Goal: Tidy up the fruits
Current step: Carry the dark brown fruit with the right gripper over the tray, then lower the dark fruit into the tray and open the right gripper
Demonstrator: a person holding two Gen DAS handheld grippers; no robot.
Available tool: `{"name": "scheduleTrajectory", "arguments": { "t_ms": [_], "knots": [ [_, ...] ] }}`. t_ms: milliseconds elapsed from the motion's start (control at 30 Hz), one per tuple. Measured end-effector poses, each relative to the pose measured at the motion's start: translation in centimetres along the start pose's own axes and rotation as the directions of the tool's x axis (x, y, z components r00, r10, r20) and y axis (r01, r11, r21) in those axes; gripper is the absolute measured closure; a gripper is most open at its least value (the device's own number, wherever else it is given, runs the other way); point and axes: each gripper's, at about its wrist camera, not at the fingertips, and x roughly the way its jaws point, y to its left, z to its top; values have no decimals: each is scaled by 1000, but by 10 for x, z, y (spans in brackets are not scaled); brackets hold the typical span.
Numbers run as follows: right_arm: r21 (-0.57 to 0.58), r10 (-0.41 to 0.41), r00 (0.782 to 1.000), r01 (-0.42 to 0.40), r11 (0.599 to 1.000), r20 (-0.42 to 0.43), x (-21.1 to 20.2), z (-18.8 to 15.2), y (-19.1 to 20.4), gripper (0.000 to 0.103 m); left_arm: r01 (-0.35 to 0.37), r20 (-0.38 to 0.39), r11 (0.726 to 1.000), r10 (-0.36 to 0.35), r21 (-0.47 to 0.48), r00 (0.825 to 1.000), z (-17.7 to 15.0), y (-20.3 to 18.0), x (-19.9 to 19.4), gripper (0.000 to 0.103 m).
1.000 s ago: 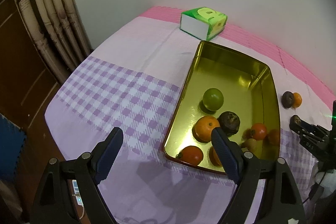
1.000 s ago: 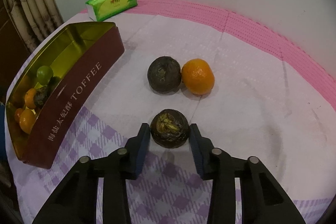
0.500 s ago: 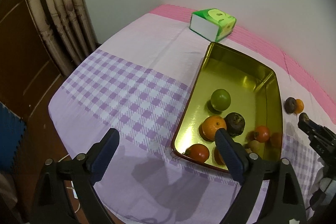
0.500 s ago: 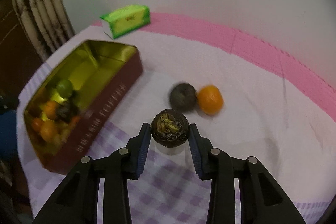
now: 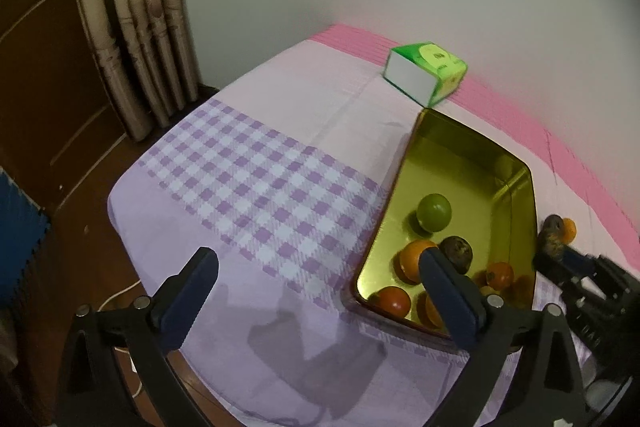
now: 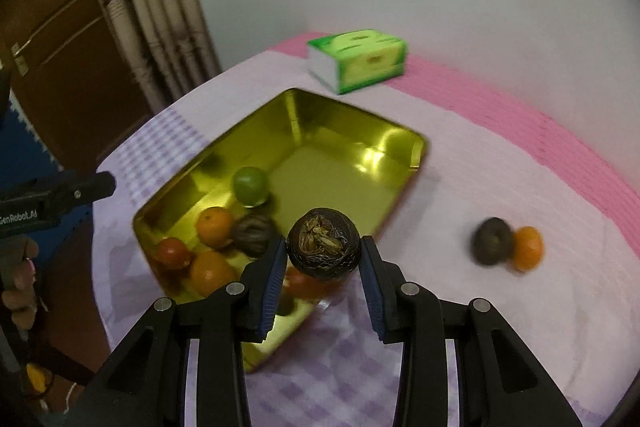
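My right gripper is shut on a dark wrinkled fruit and holds it in the air above the near right corner of the gold tin. The tin holds a green fruit, another dark fruit and several orange and red fruits. A dark fruit and an orange lie together on the cloth to the right. My left gripper is open and empty, above the checked cloth left of the tin. The held fruit also shows in the left wrist view.
A green tissue box lies behind the tin by the wall; it also shows in the left wrist view. Curtains and a wooden door stand left of the table. The table's edge drops off at the near left.
My right gripper has lifted the dark fruit off the cloth and carried it left over the tin. My left gripper has drawn back and to the left, staying open.
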Motion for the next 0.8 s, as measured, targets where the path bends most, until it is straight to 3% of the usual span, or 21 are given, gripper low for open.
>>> {"name": "scheduleTrajectory", "arguments": {
  "t_ms": [333,800],
  "knots": [
    [-60,40,997,-43,997,-59,31,-3,34,65,-1,-4,1000,1,-14,1000,0,3,2,4],
    [-55,37,995,-43,998,-95,46,-8,36,65,1,-16,1000,-1,-7,1000,-1,1,5,4]
  ]
}}
